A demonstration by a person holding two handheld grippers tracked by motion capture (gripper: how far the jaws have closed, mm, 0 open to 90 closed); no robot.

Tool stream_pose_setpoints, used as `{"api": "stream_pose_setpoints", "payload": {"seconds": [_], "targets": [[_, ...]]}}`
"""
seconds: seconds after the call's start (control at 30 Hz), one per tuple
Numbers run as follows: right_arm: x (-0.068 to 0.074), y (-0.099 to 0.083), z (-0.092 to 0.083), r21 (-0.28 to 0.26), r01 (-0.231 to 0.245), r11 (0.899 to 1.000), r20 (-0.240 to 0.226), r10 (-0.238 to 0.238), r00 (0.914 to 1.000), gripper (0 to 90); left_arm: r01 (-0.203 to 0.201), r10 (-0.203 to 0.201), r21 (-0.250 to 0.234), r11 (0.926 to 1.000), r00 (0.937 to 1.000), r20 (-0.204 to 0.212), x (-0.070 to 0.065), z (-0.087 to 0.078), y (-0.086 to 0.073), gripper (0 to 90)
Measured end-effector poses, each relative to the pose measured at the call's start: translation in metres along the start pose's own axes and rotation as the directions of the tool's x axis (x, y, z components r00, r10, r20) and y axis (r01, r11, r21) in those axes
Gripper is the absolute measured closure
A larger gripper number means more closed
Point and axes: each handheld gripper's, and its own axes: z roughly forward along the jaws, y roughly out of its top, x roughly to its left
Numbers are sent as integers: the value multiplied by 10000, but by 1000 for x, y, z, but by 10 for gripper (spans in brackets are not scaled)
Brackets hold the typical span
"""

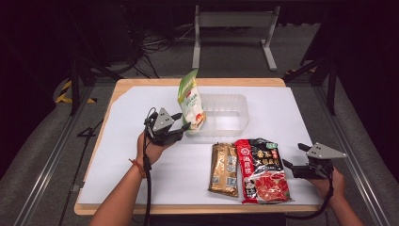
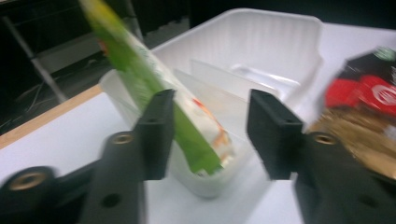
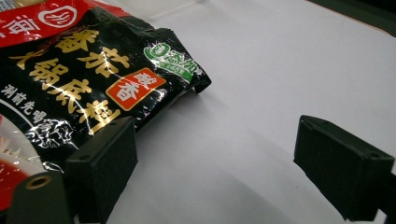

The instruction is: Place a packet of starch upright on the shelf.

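Note:
A green and white pouch (image 1: 190, 101) stands on end in the left part of a clear plastic bin (image 1: 230, 101), leaning back to the left. My left gripper (image 1: 185, 121) sits just in front of it. In the left gripper view the jaws stand apart at my left gripper (image 2: 210, 135), and the pouch (image 2: 154, 88) rests in the bin (image 2: 261, 42) beyond them, unpinched. My right gripper (image 1: 294, 157) is open at the right of a black and red pouch (image 1: 261, 169). In the right gripper view, my right gripper (image 3: 215, 163) has bare white sheet between its jaws, with the pouch (image 3: 84, 79) beside one jaw.
A brown and gold pouch (image 1: 225, 168) lies flat left of the black and red one. A white sheet (image 1: 136, 165) covers the wooden table (image 1: 141, 83). A thin divider (image 2: 224, 79) splits the bin. Metal frame legs (image 1: 235, 28) stand behind the table.

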Motion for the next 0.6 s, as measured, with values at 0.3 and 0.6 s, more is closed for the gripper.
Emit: {"api": "stream_pose_setpoints", "payload": {"seconds": [0.3, 0.6], "targets": [[-1, 0, 1, 46, -36, 10000, 88, 36, 10000, 138, -32, 10, 300, 9995, 9972, 745, -11, -26, -8, 312], [-2, 1, 1, 41, -171, 9998, 89, 171, 9998, 138, 200, -364, 1231, 9922, 9905, 1322, -14, -30, -33, 236]]}}
